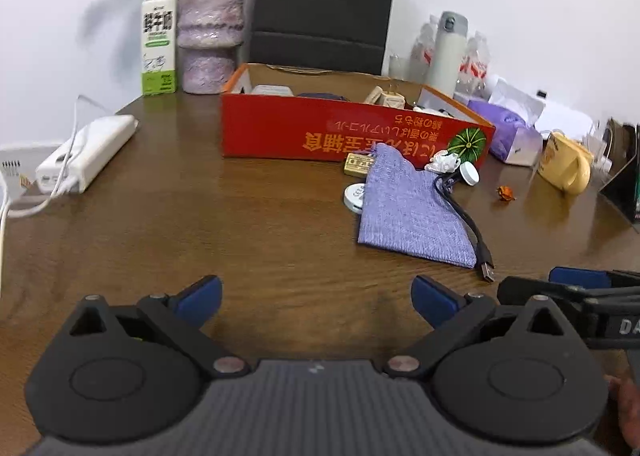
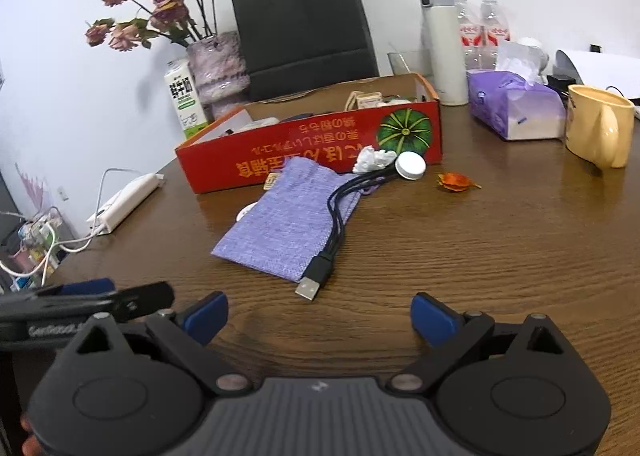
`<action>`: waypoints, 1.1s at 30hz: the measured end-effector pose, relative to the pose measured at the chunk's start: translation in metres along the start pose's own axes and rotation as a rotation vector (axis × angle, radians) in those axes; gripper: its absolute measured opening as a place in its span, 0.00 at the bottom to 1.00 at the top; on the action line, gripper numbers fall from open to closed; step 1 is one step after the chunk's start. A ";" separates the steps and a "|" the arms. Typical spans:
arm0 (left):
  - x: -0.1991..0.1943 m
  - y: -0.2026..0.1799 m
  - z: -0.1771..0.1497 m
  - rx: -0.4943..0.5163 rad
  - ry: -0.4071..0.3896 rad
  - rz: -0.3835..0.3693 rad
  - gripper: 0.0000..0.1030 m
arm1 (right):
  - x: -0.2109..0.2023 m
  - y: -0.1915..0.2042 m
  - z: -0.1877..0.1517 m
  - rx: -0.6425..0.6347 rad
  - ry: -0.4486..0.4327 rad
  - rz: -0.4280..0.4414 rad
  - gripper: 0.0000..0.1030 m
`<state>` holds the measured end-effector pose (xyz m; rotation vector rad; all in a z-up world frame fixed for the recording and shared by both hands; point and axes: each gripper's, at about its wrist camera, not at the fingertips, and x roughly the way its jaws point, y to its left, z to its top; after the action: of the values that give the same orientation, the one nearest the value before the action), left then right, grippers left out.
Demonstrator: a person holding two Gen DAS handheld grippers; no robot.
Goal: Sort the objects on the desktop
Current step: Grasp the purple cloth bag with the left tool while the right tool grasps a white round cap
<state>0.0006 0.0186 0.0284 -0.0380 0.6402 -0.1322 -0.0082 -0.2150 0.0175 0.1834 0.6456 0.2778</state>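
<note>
Basically nothing is grasped yet: left gripper [image 1: 316,302] and right gripper [image 2: 319,318] both hover over the wooden worktop [image 2: 500,256] with jaws spread wide, empty. Landmark is the red cardboard box [image 2: 320,148], already holding small items. Just in front of it lie a lavender woven cloth pouch [image 2: 288,222], a black USB cable [image 2: 340,216] draped over the pouch with a round white puck end [image 2: 410,166], crumpled white paper [image 2: 372,160] and an orange dried flower bit [image 2: 456,181]. Probably best to pinch the stiff USB plug first, lift the cable clear, then take the limp pouch by an edge.
</note>
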 end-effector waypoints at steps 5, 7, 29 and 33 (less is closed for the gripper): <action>0.018 -0.011 0.026 0.047 -0.032 0.011 1.00 | 0.014 -0.022 0.024 0.026 0.030 0.020 0.85; 0.030 -0.018 0.038 0.061 -0.033 -0.021 1.00 | 0.022 -0.032 0.045 -0.004 0.004 -0.019 0.78; 0.085 -0.038 0.091 0.080 -0.104 -0.224 0.03 | 0.103 -0.080 0.111 -0.044 -0.045 -0.101 0.27; 0.029 -0.028 0.097 -0.028 -0.216 -0.237 0.02 | 0.077 -0.071 0.111 -0.057 -0.129 -0.122 0.27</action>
<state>0.0785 -0.0136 0.0908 -0.1532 0.4197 -0.3434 0.1330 -0.2676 0.0431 0.1058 0.5180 0.1648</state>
